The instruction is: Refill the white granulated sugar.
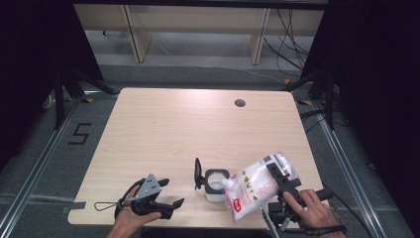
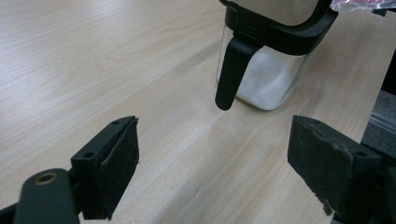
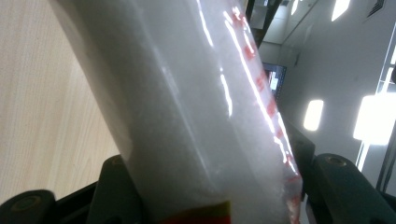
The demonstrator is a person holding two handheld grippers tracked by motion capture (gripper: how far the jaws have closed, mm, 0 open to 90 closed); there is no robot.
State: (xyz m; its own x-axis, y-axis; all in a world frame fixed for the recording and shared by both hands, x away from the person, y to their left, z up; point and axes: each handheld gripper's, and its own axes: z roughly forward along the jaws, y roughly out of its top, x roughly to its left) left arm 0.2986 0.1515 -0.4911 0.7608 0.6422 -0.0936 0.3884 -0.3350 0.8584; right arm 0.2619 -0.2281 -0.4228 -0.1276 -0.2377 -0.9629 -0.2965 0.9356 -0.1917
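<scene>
A clear plastic bag (image 1: 255, 186) of white grains with red print is tilted over a small square glass jar (image 1: 216, 182); one corner of the bag reaches the jar's open mouth. The jar's black lid (image 1: 198, 174) stands flipped up on its left side. My right gripper (image 1: 278, 177) is shut on the bag (image 3: 187, 116), whose body is pinched between both jaws. My left gripper (image 1: 174, 192) rests open near the table's front edge, left of the jar. Ahead of its spread jaws stands the jar (image 2: 266, 79), partly full of white grains, with a black handle (image 2: 232, 70) hanging down its side.
The light wooden table (image 1: 173, 129) has a round cable hole (image 1: 240, 103) at its far right. Black frames and cables stand on the floor around it. A wooden bench stands beyond the far edge.
</scene>
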